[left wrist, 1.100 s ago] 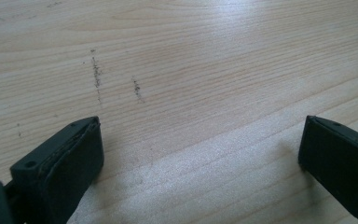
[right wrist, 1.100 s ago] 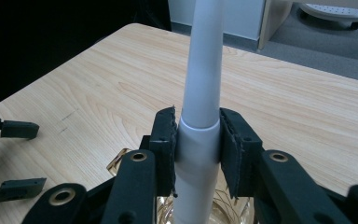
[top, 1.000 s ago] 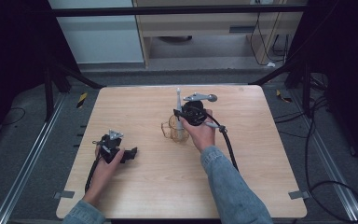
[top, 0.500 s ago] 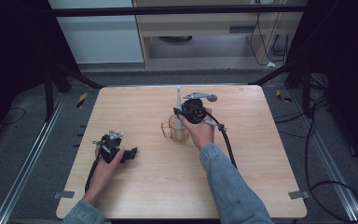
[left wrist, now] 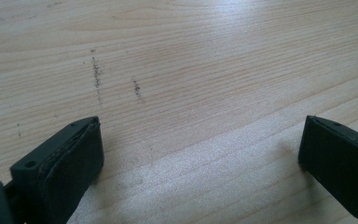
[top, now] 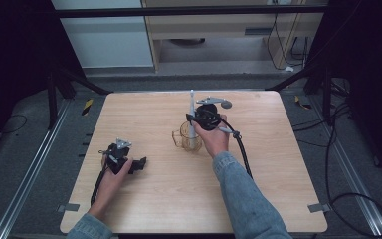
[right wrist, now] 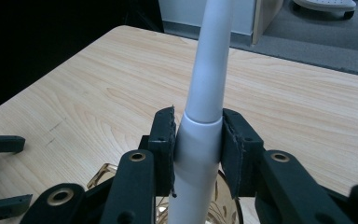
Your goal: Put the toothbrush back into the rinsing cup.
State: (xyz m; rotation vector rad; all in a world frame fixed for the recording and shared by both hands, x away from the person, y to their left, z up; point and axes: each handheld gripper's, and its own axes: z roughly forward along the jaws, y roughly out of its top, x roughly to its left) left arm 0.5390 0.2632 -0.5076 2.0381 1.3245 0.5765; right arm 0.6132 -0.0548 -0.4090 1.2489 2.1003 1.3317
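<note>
Your right hand-held gripper (top: 193,118) pinches a white toothbrush-like handle (right wrist: 204,116) upright, both pads touching its sides, its lower end inside the amber glass cup (top: 186,139) near the desk (top: 278,169) centre. Your left hand-held gripper (top: 138,164) rests low on the desk's left side, jaws spread wide over bare wood, well apart from the cup.

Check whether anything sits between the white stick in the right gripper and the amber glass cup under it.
Nothing visible does. The right gripper is shut on the white stick, which stands upright directly over the amber glass cup; its lower end drops toward the cup's open mouth. The left gripper rests apart, open on the table.
</note>
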